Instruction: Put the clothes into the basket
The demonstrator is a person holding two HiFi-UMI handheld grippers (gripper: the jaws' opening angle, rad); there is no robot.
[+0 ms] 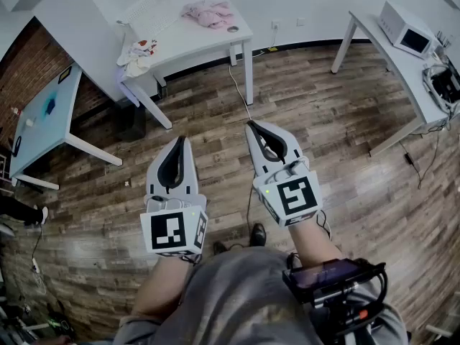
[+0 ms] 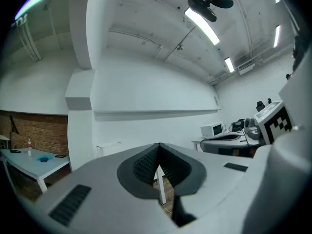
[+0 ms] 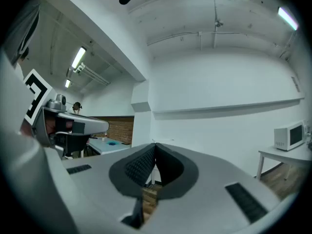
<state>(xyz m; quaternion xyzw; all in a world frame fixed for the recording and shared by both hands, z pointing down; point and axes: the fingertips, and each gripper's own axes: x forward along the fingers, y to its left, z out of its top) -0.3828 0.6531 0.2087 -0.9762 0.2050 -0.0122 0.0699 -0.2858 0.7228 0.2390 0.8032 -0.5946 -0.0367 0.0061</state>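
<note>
My left tongs [image 1: 180, 139] and right tongs [image 1: 251, 125] were both closed on nothing. The pink clothes [image 1: 208, 11] lay on the white table [image 1: 195, 39] at top centre, with the basket [image 1: 147, 9] beside them. I reckoned I should step close, then open wide.

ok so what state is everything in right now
left gripper: shut, empty, held level
right gripper: shut, empty, held level
basket: on the table, contents unclear
pink clothes: heaped on the table, outside the basket
white cloth: draped over the table edge
</note>
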